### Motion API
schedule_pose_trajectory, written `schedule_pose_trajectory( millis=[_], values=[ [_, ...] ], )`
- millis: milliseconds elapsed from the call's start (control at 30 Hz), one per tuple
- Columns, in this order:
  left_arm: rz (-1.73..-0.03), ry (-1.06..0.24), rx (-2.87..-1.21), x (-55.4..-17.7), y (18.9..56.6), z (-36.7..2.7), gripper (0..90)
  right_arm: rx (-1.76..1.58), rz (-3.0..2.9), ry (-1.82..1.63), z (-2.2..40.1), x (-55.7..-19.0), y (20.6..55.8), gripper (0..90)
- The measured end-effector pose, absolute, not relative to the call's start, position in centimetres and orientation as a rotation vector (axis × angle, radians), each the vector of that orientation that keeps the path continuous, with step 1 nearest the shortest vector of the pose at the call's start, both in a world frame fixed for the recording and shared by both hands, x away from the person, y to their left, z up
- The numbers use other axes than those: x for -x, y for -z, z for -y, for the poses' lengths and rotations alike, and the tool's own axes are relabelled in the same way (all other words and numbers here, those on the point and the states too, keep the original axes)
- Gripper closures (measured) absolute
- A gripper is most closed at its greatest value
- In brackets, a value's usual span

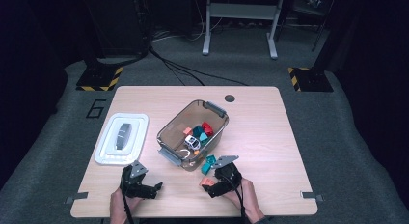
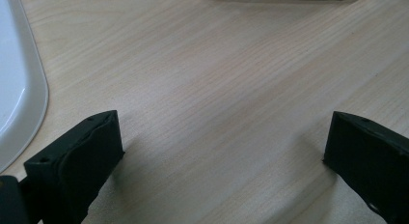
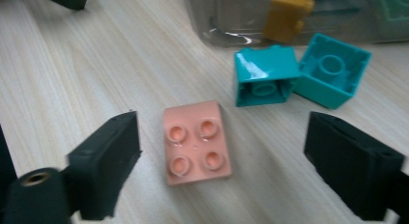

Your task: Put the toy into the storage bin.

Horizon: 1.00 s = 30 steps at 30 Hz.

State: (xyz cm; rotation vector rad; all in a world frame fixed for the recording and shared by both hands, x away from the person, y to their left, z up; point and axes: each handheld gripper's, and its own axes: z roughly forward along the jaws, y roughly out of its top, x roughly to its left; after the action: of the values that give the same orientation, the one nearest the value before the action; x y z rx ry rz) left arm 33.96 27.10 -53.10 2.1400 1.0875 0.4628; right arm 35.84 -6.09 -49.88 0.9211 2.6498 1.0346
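A pink four-stud brick (image 3: 195,142) lies flat on the wooden table (image 1: 270,137), studs up. My right gripper (image 3: 224,137) stands open around it, a jaw on either side with a gap to each; in the high view this gripper (image 1: 208,175) is at the front, just right of centre. Two teal bricks (image 3: 263,74) (image 3: 333,69) lie on their sides just beyond the pink one, close to the clear bin (image 1: 166,132). My left gripper (image 2: 224,142) is open over bare wood, low at the front left (image 1: 142,183), with nothing between its jaws.
The bin stands at an angle mid-table and holds several bricks and a small toy car (image 1: 192,142); a yellow brick (image 3: 285,14) shows through its wall. The bin's white lid (image 1: 108,147) lies flat at the left, beside my left gripper.
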Motion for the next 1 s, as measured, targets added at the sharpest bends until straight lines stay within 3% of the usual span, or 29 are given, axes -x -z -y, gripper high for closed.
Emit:
schedule_pose_trajectory(
  millis=[33,67,100,567,1000],
  values=[
    [-1.088,-0.463,-2.140,-34.0,53.1,-27.1,0.0,-0.915,-2.648,-1.032,6.0,-35.7,49.9,16.1],
    [-1.088,-0.462,-2.140,-34.0,53.1,-27.1,0.0,-0.902,-2.659,-1.026,5.6,-35.5,50.2,27.5],
    [-1.088,-0.463,-2.140,-34.0,53.1,-27.1,0.0,-0.903,-2.668,-1.031,5.6,-35.4,50.3,31.5],
    [-1.087,-0.463,-2.140,-34.0,53.1,-27.1,0.0,-0.857,-2.702,-0.998,5.1,-35.1,50.7,56.8],
    [-1.088,-0.463,-2.139,-34.0,53.1,-27.1,0.0,-0.874,-2.643,-1.027,6.5,-35.3,49.9,58.5]
  ],
)
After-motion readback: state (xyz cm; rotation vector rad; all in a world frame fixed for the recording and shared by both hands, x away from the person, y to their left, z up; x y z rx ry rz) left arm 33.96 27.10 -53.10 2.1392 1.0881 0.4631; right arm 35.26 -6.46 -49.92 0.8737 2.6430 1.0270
